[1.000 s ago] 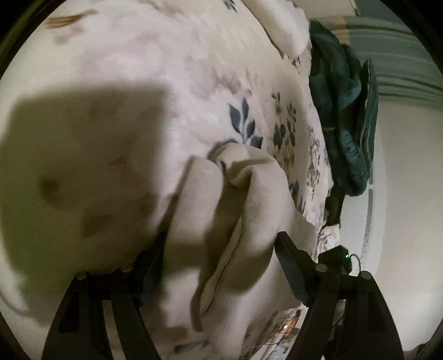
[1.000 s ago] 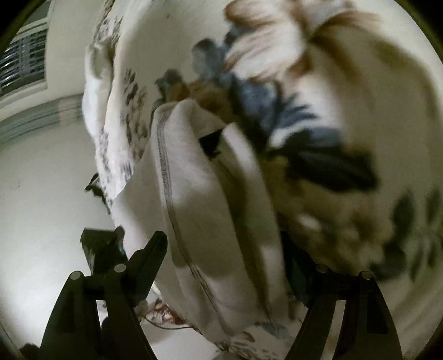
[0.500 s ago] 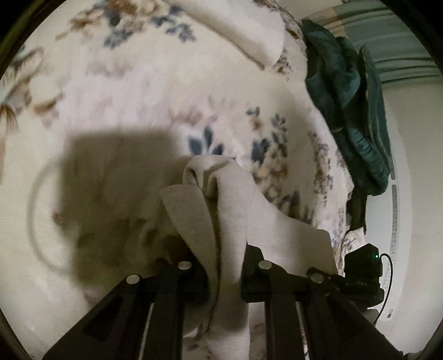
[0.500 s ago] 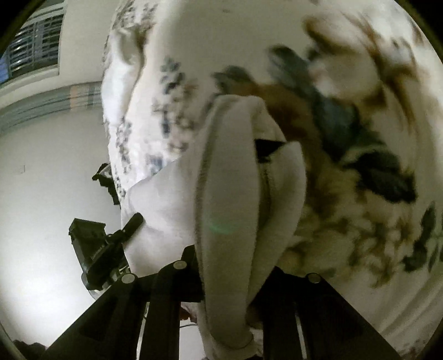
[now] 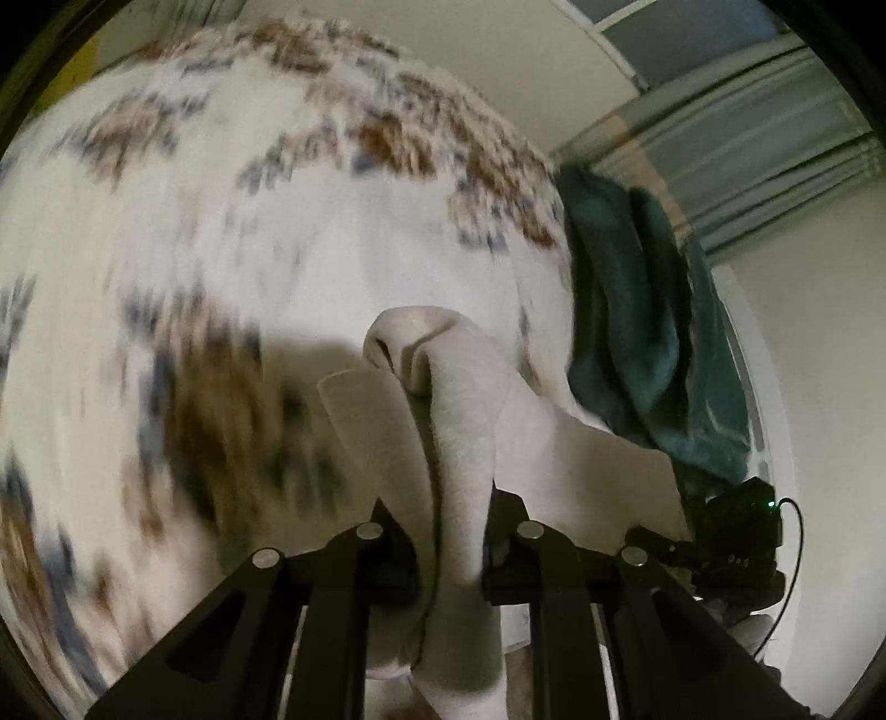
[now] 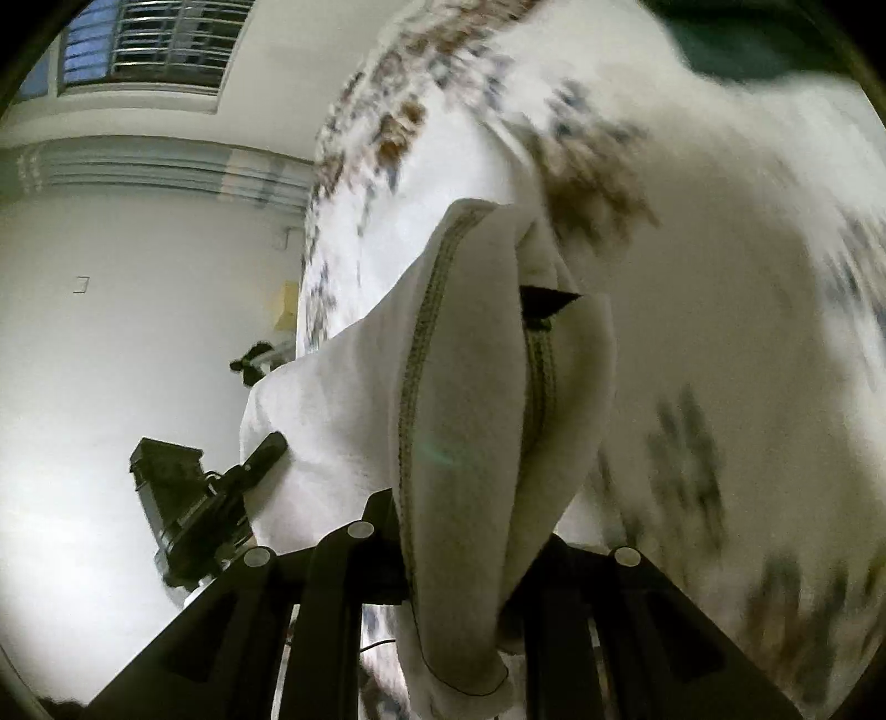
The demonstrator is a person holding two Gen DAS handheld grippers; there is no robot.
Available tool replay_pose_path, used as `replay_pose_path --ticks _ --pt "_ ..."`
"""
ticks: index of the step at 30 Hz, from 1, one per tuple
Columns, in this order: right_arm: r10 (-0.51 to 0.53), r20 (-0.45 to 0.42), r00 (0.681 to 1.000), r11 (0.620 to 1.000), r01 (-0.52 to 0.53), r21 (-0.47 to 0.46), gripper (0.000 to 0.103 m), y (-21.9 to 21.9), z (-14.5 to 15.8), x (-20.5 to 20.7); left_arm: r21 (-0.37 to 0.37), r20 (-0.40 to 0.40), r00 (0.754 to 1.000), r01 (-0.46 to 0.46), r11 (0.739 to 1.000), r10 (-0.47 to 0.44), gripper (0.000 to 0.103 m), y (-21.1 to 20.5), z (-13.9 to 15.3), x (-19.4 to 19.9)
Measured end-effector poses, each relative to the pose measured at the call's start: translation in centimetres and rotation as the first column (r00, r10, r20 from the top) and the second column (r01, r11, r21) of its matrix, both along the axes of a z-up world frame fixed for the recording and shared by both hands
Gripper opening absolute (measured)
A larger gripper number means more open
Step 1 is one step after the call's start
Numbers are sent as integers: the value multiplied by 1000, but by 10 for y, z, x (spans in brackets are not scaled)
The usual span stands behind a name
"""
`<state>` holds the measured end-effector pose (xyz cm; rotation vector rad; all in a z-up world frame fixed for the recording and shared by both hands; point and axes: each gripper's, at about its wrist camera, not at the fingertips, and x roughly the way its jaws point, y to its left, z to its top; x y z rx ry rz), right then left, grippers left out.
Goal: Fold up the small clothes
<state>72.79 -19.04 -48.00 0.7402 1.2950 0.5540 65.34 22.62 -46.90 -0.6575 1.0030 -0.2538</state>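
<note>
2 grippers, each clamped on the same pale garment (image 5: pixel 465 443). Left gripper (image 5: pixel 448 559): jaws narrow, a bunched fold of cloth pinched between them, the fold rising ahead of the fingers and curling over at its top. Right gripper (image 6: pixel 459 559): jaws likewise drawn in on a thick fold with a stitched hem (image 6: pixel 412 387) running up its left edge; a small dark tag (image 6: pixel 545 302) shows near the top. Garment stretches sideways between both tools; each camera catches the other gripper at the far edge. Behind it, a floral bedspread (image 5: pixel 221 221), blurred in both views. Dark green cloth (image 5: pixel 637 332) heaped on the bed's right side. Barred window (image 6: pixel 144 50) upper left in the right view.
</note>
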Motion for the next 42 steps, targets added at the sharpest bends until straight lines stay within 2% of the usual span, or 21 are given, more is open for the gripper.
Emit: replay_pose_path --ticks 3,7,11,13,14,15,16,18,19,20,21,22,24,26,28,33,37,42 --pt "-5 35 999 1000 6 -15 16 26 -10 72 50 36 999 4 999 -5 13 19 -8 61" --pt "-18 32 999 997 20 -70 16 47 -41 148 120 36 999 17 993 -22 14 40 -44 141" --pt "-4 12 1000 987 6 -159 16 58 -62 179 222 -50 997 66 973 -56 18 37 -75 175" --pt "22 14 1000 975 -18 -223 19 63 -64 184 269 -77 996 72 961 -53 25 35 -81 180" --pt "32 17 999 961 -26 -275 24 66 -62 184 291 -76 996 58 955 -37 31 35 -80 177" --pt "43 25 999 947 -33 -319 36 69 -59 180 313 -79 997 42 949 -18 42 36 -78 176" --pt "48 26 999 932 -36 -361 44 70 -57 175 344 -67 998 20 939 3 42 36 -74 172" --pt "51 36 998 866 -26 -499 77 78 -50 166 423 -37 998 -26 906 46 46 35 -64 161" --pt "53 50 997 832 -17 -555 82 81 -45 159 447 -32 998 -38 894 58 60 34 -62 157" --pt "56 63 996 789 -6 -615 92 85 -40 150 471 -25 997 -50 881 70 70 31 -57 149" --pt "48 72 996 754 11 -657 101 88 -35 139 486 -23 997 -55 872 76 95 30 -55 146" --pt "30 82 996 724 35 -689 103 88 -28 129 503 -22 997 -56 863 77 103 27 -52 138" --pt "3 117 993 644 87 -760 103 90 -11 103 535 -8 996 -70 842 88 103 18 -40 120" --pt "-3 157 988 588 129 -798 103 91 10 77 568 13 995 -86 819 95 103 10 -24 99" --pt "3 193 981 550 160 -820 103 95 35 51 566 22 995 -94 819 99 103 5 -6 81" --pt "-15 264 964 547 229 -805 103 97 108 -12 595 70 993 -121 795 99 103 -16 58 30" --pt "-22 338 941 548 294 -783 103 95 184 -71 607 125 989 -137 782 76 103 -33 125 -27" --pt "-10 434 901 530 372 -761 103 94 282 -153 616 170 984 -147 774 51 103 -45 192 -93"
